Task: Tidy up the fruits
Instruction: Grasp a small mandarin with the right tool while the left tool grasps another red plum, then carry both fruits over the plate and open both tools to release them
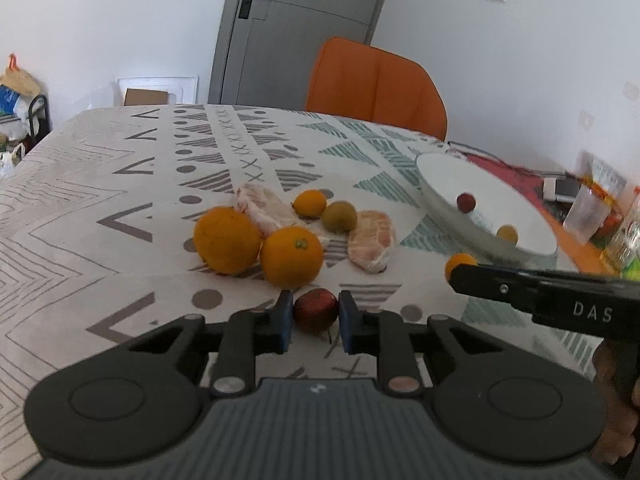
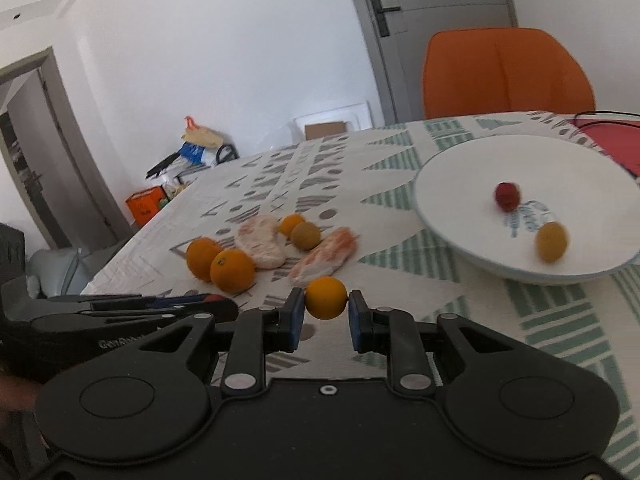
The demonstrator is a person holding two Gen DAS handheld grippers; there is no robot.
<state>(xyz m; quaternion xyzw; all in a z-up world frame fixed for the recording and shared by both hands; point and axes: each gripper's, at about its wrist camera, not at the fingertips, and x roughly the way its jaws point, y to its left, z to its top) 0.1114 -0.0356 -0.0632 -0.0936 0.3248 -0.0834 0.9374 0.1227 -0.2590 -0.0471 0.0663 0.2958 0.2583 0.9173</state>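
Note:
My left gripper (image 1: 315,311) is shut on a dark red fruit (image 1: 315,309) just above the tablecloth. My right gripper (image 2: 325,307) is shut on a small orange fruit (image 2: 326,297), which also shows in the left wrist view (image 1: 458,263). On the cloth lie two big oranges (image 1: 227,239) (image 1: 291,255), a small orange (image 1: 309,202), a greenish fruit (image 1: 339,216) and two peeled pomelo pieces (image 1: 371,245) (image 1: 264,207). The white bowl (image 2: 460,168) to the right holds a red fruit (image 2: 507,196) and a yellow fruit (image 2: 551,241).
An orange chair (image 1: 376,84) stands behind the table. Jars and packets (image 1: 596,208) crowd the table's far right on a red mat (image 2: 612,140). A grey door (image 1: 280,28) and bags on the floor (image 2: 196,144) lie beyond.

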